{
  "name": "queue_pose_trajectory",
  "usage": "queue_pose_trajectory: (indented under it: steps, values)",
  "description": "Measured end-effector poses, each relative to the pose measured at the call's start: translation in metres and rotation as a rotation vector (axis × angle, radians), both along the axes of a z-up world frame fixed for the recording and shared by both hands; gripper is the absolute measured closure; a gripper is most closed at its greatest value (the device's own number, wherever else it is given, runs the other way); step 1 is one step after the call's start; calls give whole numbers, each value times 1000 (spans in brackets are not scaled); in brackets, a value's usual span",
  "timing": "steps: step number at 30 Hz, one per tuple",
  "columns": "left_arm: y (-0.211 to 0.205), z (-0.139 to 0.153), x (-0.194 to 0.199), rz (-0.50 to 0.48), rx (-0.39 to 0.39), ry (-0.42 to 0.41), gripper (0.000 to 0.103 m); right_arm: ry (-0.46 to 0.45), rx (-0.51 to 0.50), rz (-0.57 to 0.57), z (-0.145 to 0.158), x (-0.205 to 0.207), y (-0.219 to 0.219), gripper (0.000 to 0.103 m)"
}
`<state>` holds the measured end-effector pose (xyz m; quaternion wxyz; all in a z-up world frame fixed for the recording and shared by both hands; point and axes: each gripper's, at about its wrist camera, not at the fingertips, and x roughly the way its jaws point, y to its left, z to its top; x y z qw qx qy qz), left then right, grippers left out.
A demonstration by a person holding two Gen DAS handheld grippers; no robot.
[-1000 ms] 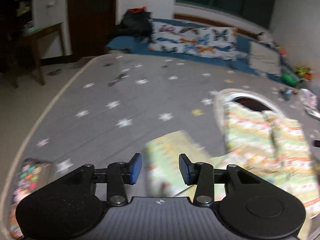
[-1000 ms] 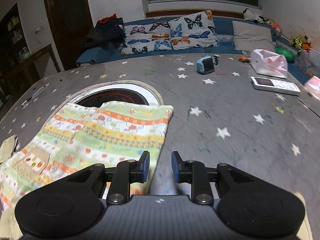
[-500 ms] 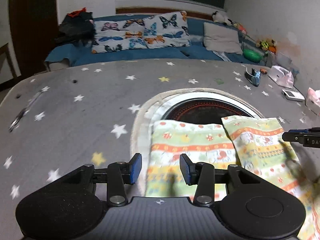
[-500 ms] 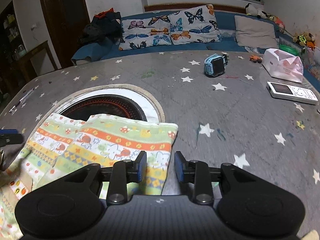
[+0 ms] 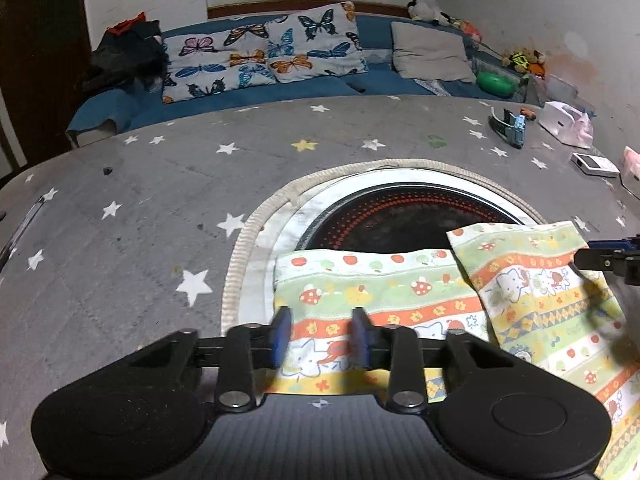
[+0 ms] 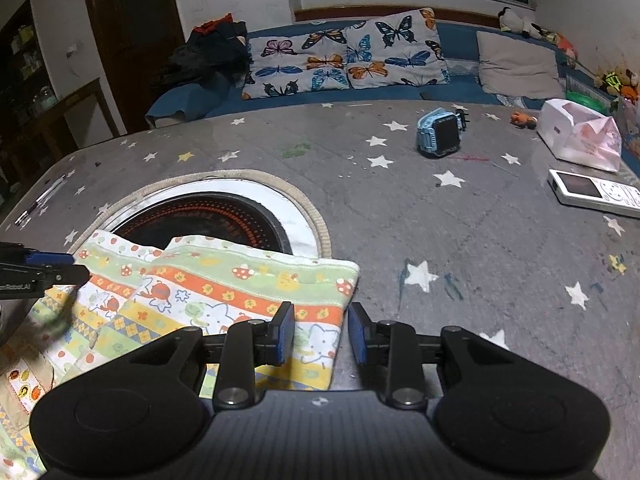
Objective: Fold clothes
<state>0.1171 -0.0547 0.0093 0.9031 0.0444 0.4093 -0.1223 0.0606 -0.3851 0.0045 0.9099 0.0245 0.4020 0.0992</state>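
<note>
Both tools hover wide open and empty over the striped cartoon-print garment (image 6: 224, 300) on the star-patterned tabletop (image 6: 460, 232): the left tool (image 5: 319, 336) above its left edge, the right tool (image 6: 320, 334) straddling its right edge, so its long axis runs between them. Beyond, a round inset burner (image 5: 404, 216), then a blue watch (image 6: 440, 136) and a sofa.

Both wrist cameras are looking forward, low and close over the table (image 5: 132, 208), toward the sofa (image 6: 460, 46); both are sharing the striped garment (image 5: 372, 300) and round hotplate (image 6: 200, 220).
</note>
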Motion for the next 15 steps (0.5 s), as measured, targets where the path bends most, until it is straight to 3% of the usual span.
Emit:
queue_pose_trajectory:
  steps: [3, 5, 11, 15]
  values:
    - [-5, -1, 3, -16, 38, -14, 98, -7, -18, 3, -2, 2, 4, 93]
    - [-7, -1, 4, -13, 65, -26, 101, -17, -34, 8, -1, 4, 7, 97]
    - [-6, -1, 12, 48, 118, -68, 102, -71, -84, 14, 4, 11, 17, 100]
    - [-2, -4, 17, 84, 141, -77, 102, -56, -114, -8, -3, 21, 18, 98]
